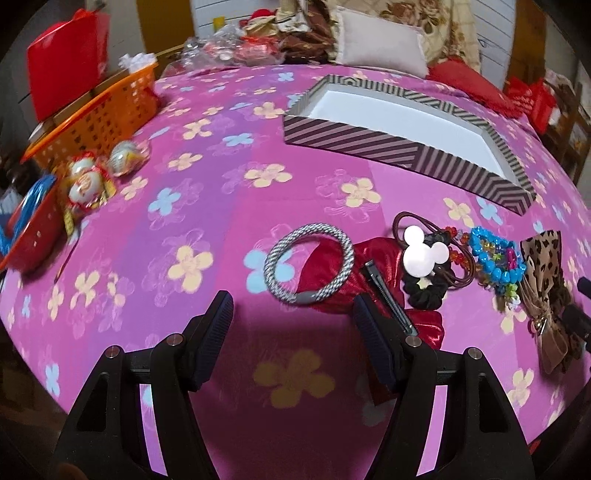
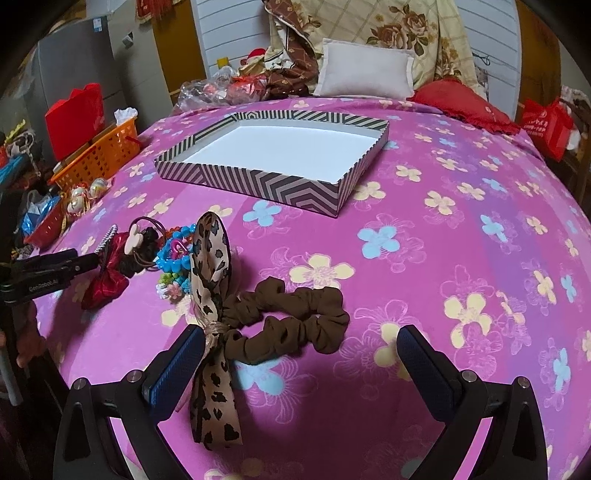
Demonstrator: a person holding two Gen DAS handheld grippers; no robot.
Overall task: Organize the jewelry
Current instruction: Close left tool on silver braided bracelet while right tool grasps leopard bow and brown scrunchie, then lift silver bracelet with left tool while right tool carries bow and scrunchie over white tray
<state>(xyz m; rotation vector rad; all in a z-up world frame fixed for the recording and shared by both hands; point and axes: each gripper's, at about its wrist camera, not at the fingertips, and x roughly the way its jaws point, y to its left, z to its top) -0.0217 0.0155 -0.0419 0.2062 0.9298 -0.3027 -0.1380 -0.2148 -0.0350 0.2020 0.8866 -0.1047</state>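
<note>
A bed fills the space ahead of the fingers, covered by a pink and purple spread (image 2: 461,206) printed with cream and blue flowers. Far beyond the fingertips, at its head, a pale pillow (image 2: 365,72) leans on a floral quilt (image 2: 402,22), with a red cushion (image 2: 465,101) to the right. Behind them stands a white slatted wall (image 2: 229,33). Off to the left of the fingers sit an orange basket (image 2: 99,153) and a grey cabinet (image 2: 74,70). The light is dim and warm.
</note>
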